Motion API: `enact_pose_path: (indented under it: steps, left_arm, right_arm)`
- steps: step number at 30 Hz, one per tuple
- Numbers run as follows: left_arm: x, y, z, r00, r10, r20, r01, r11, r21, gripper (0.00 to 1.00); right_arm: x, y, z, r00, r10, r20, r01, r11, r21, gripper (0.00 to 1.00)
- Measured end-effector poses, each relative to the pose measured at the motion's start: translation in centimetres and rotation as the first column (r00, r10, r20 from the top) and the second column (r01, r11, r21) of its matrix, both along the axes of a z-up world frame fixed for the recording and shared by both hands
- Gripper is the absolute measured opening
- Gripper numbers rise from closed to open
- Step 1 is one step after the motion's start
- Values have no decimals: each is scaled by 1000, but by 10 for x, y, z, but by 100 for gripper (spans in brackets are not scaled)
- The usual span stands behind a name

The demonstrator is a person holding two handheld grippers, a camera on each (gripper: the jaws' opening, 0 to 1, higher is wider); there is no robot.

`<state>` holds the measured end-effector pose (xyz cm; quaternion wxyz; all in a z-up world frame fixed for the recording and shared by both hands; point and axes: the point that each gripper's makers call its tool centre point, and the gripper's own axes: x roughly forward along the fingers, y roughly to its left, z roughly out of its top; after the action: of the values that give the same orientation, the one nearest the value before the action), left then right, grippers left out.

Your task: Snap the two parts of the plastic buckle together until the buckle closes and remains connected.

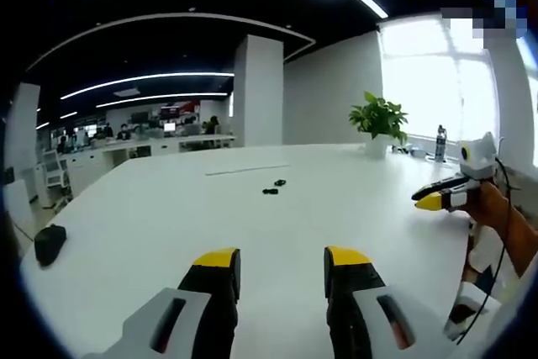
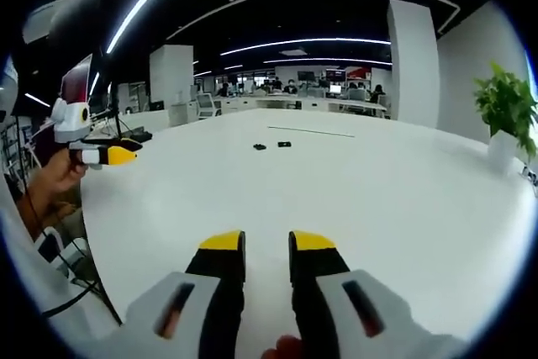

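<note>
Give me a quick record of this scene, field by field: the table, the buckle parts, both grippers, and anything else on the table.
surface: white table
buckle parts: two small black pieces, apart, unjoined, mid-table
left gripper: fingers open, empty, short of the pieces
right gripper: fingers slightly apart, empty, short of the pieces
other items: potted plant and bottle near the window; black object at the table edge
task state: not started

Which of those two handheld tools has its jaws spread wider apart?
The left tool: a broad stretch of white table shows between its yellow tips, while the right tool has just a narrow slit.
</note>
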<state>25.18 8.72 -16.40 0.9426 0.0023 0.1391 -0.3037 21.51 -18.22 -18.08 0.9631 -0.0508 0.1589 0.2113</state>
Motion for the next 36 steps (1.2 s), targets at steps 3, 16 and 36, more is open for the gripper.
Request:
enact_pose_path:
  steps: [3,16,36]
  left_arm:
    - [3,1,1,1000,4,5,-4,1000,-7,39]
    - [16,10,0,1000,28,-14,-28,1000,-9,39]
    - [49,5,20,1000,12,23,-11,1000,-15,40]
  right_arm:
    - [4,-2,-1,1000,-8,-5,8,1000,2,20]
    - [15,-4,1,1000,-2,-8,2,1000,-26,20]
    - [55,-7,29,999,12,32,-13,1000,19,22]
